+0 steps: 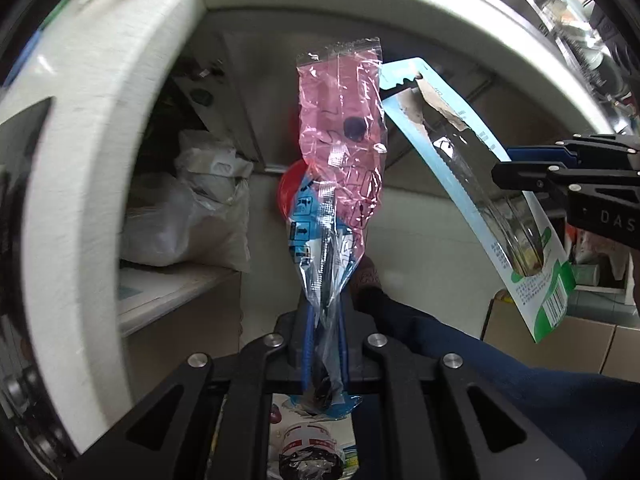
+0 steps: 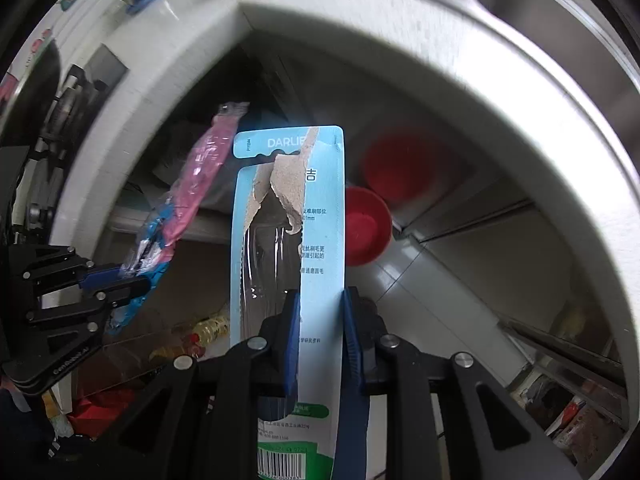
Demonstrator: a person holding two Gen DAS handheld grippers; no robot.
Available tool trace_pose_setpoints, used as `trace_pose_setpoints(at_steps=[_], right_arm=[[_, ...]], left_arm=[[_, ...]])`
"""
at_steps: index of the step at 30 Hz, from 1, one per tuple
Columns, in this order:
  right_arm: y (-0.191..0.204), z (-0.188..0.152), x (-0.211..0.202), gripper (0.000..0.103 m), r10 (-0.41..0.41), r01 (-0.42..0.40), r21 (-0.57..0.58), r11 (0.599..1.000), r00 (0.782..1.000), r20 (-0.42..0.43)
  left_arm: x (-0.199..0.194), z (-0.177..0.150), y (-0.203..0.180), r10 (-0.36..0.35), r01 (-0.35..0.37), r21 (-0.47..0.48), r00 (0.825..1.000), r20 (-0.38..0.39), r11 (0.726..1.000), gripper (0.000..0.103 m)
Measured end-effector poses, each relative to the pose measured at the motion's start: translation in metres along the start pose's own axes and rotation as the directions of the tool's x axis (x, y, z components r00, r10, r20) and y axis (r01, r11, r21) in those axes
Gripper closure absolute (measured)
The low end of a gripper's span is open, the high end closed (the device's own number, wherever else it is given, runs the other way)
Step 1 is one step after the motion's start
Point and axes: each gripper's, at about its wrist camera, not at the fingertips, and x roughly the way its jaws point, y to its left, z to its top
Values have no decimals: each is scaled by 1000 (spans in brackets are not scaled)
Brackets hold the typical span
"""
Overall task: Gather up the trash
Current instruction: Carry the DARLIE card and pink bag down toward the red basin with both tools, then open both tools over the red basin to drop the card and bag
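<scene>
My left gripper (image 1: pixel 325 312) is shut on a crumpled pink and blue plastic wrapper (image 1: pixel 344 128), which stands up from the jaws. The wrapper also shows in the right wrist view (image 2: pixel 200 176), with the left gripper (image 2: pixel 120 276) at the left. My right gripper (image 2: pixel 320 304) is shut on a torn light-blue toothbrush blister card (image 2: pixel 288 216) with a green bottom. The card (image 1: pixel 472 200) and the right gripper (image 1: pixel 520 168) show at the right of the left wrist view. Both are held in the air below a white counter edge, above a red bin (image 2: pixel 366 228).
A white counter (image 1: pixel 92 128) curves around the corner with a steel sink (image 2: pixel 540 20) set in it. White bags (image 1: pixel 192 216) sit on a shelf under the counter. Bottles (image 2: pixel 200 332) and cardboard boxes (image 1: pixel 580 340) lie on the floor. My dark-sleeved arm (image 1: pixel 480 352) crosses low.
</scene>
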Motion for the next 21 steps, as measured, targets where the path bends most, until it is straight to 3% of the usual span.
trace_pose_setpoints(at_steps=[11,14,21], right_arm=[[-52,40,142,83,-29,36,62,997,993,-114],[-59,46,202,83,1,14,77,997,980,-198],[-67,50,307,83,-3,10,24,1000,959,-284]], left_arm=[[155,32,9,-40,29,-73,986,-159,997,94],[209,39,15,-47,29,-95,981,-191,995,94],[335,41,34,-76,46,-118,963,-258,992,94]])
